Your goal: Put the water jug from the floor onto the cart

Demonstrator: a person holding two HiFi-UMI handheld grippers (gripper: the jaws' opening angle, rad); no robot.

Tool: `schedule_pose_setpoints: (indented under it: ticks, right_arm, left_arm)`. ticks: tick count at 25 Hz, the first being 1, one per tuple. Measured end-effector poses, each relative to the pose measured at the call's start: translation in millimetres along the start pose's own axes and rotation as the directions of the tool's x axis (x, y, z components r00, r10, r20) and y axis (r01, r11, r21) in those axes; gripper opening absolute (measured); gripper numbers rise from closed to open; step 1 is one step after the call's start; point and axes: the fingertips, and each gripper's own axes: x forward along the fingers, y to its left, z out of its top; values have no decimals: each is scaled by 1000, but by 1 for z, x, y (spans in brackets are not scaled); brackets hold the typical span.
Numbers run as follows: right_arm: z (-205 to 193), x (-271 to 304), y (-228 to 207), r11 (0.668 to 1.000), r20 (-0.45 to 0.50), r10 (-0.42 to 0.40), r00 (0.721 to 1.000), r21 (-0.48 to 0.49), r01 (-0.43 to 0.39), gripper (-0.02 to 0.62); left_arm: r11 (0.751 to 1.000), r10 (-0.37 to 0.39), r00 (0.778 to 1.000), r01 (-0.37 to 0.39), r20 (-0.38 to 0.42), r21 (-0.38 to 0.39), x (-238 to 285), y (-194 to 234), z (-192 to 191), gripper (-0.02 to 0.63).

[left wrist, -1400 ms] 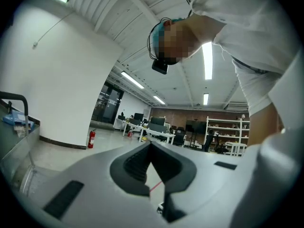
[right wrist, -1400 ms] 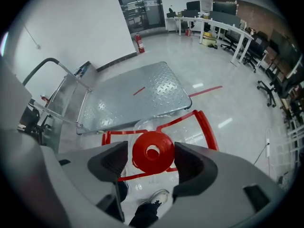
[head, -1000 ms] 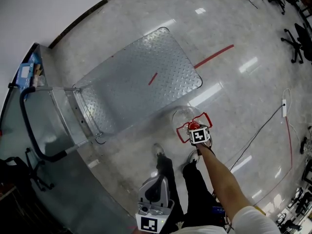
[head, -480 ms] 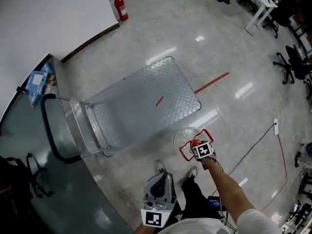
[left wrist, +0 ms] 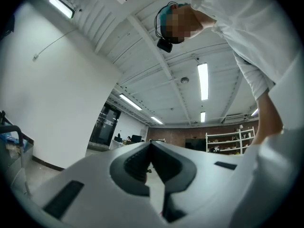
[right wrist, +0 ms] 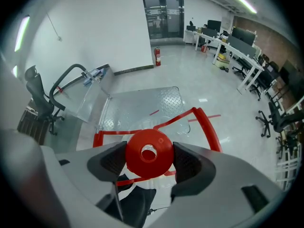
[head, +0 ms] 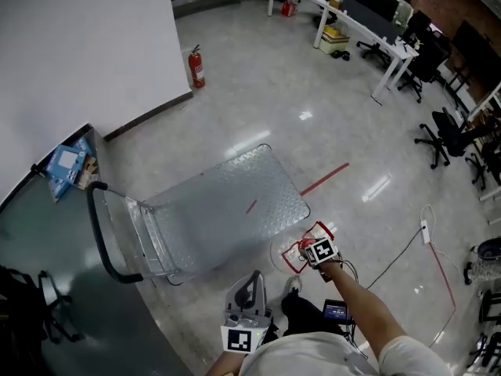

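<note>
My right tongs (right wrist: 149,158) were clamped on the red cap (right wrist: 148,148) of the water jug (head: 288,255), one jaw on each side of it. The jug's red carrying frame (right wrist: 209,129) stood out around them. In the head view the jug was low and just right of centre, beside the near corner of the cart (head: 235,202) and not on its deck. I could not tell whether its base had left the floor. My left tongs (left wrist: 151,156) were closed on nothing and pointed up at the ceiling.

I judged a hold on the cap alone to be a slippery one, since it looked smooth and tapered. So I meant to let the jug hang straight below my wrist and raise it until the base cleared the deck's edge. Then I would carry it up and left toward the middle of the plate, well short of the cart handle (head: 95,225), and set it flat before easing the jaws apart.
</note>
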Motion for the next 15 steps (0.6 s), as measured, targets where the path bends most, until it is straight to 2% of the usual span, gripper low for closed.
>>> schedule_pose_setpoints:
  ticks: [9,13,15]
  right_arm:
    - [88,-2,-27,999,60,20,998,-38,-17,301]
    - [128,11,-42,995,45,42,998,-97,-38,301]
    - [145,18,-46,991,22,54,998,-123,-51,301]
  left_arm:
    - [999,30,999,-32,45,39,68,12,7,3]
    - [990,99,994,-104,56,92,111,29,-5,3]
    - [986,140,988,-145,59,88,133,40,-7,3]
